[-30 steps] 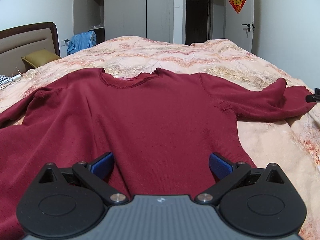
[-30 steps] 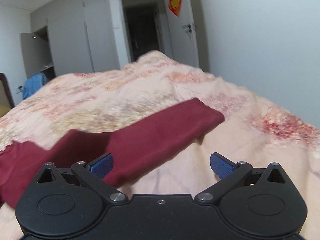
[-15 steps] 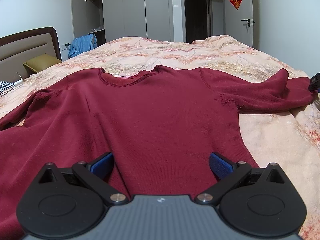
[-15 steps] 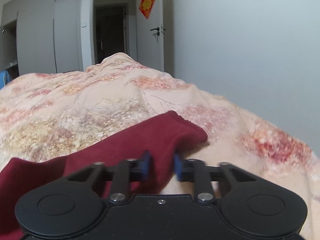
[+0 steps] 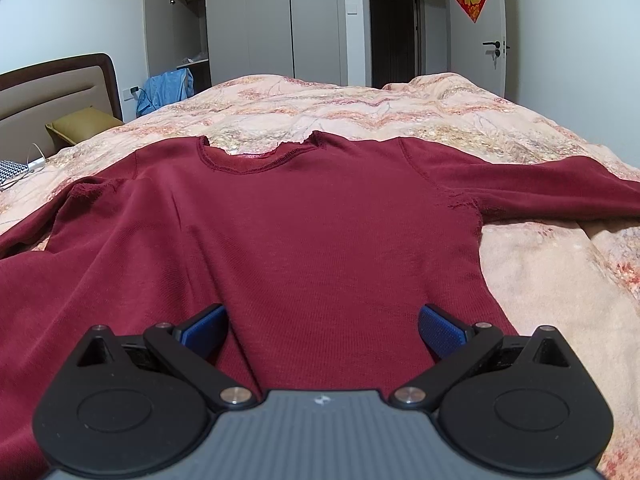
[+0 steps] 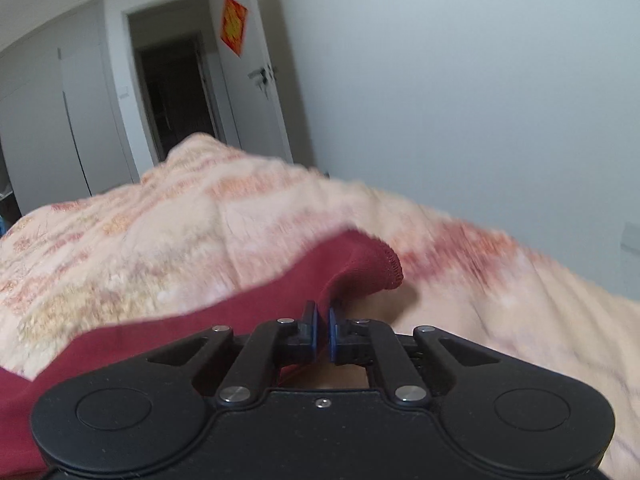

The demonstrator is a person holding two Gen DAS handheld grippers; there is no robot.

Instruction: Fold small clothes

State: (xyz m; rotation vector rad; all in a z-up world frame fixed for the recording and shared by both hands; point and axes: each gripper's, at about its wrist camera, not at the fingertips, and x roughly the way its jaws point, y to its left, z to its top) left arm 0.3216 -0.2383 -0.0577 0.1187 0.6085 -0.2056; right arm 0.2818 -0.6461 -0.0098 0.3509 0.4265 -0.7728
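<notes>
The dark red long-sleeved knit sweater (image 5: pixel 320 240) lies spread face-up on the bed, body flat and sleeves out to either side; it looks soft, light and limp, so it will likely sag and drag unless taken at a cuff, shoulder seam or hem edge. The right gripper (image 6: pixel 321 330) has its jaws pinched on the sleeve near the cuff (image 6: pixel 384 268), while the left gripper (image 5: pixel 322 320) hovers over the hem with jaws spread wide. The peach floral quilted bedspread (image 5: pixel 360 112) is plush and uneven, with white wardrobes (image 5: pixel 272 24) and a dark doorway (image 5: pixel 394 34) beyond.
</notes>
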